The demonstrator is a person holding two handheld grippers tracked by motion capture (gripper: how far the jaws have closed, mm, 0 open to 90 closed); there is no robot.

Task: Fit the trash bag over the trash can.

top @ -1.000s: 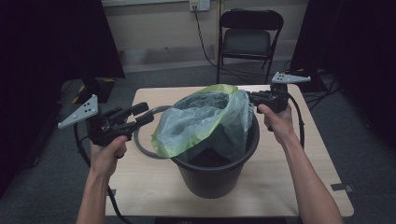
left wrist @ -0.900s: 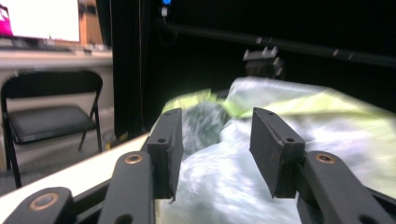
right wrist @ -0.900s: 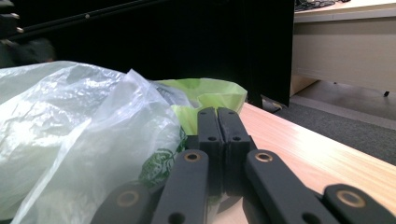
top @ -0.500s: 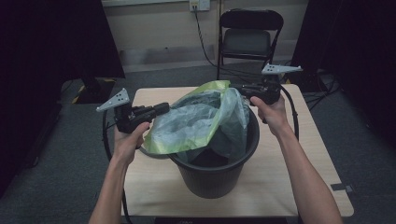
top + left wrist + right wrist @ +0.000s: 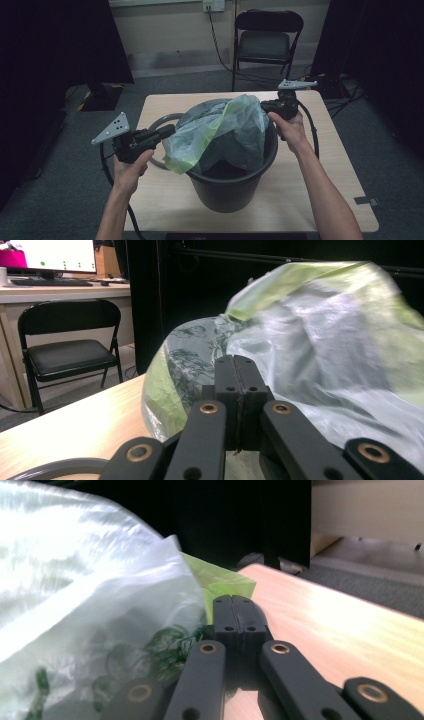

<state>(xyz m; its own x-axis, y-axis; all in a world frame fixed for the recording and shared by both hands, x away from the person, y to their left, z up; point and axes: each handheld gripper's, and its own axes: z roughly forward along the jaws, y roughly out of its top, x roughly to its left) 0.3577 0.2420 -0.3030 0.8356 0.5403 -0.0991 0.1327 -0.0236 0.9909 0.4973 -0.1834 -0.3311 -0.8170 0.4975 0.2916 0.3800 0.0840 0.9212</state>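
left gripper (image 5: 167,132): jaws pressed on bag's near-left edge | right gripper (image 5: 265,105): pinching far-right edge | bag (image 5: 220,131): stretched between both, over the bucket (image 5: 227,187) | handling: likely light, limp, slippery film, tears easily; grip the rim hem

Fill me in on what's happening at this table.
A person is lining a black bin with a green plastic bag. The left gripper has just closed its jaws on the bag's left edge; the right gripper is shut on the far right edge. The bag is stretched above the rim, not yet over it.
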